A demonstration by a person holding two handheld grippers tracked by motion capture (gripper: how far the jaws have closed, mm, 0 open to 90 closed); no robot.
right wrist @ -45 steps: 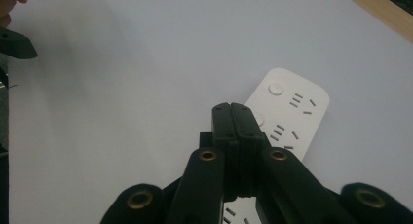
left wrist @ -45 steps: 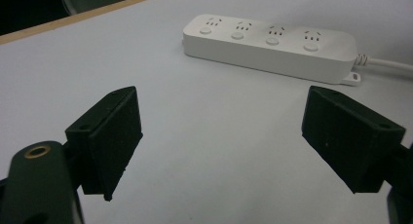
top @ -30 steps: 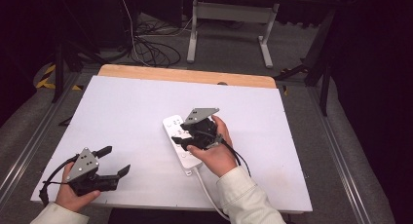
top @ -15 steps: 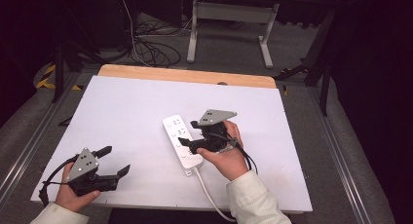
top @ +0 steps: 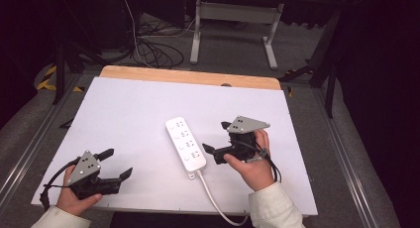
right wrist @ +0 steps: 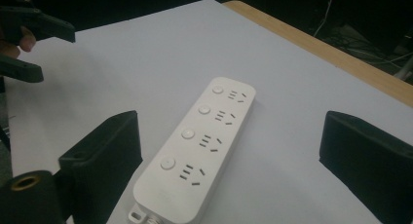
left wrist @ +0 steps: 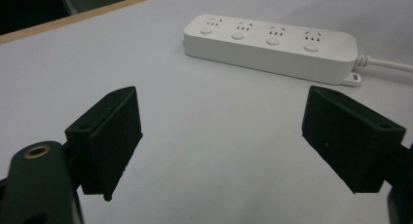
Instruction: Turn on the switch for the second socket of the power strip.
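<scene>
The right claw (top: 215, 139) is now sitting released just beside the power strip (top: 185, 146), having drawn back off it. The strip is lying free on the bench (top: 124, 109), likely just set down. The left claw (top: 116, 163), released, is waiting well apart.

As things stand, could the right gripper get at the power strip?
Probably yes. The right gripper sits just beside the power strip, open and aimed at it, with bare table between them.
</scene>
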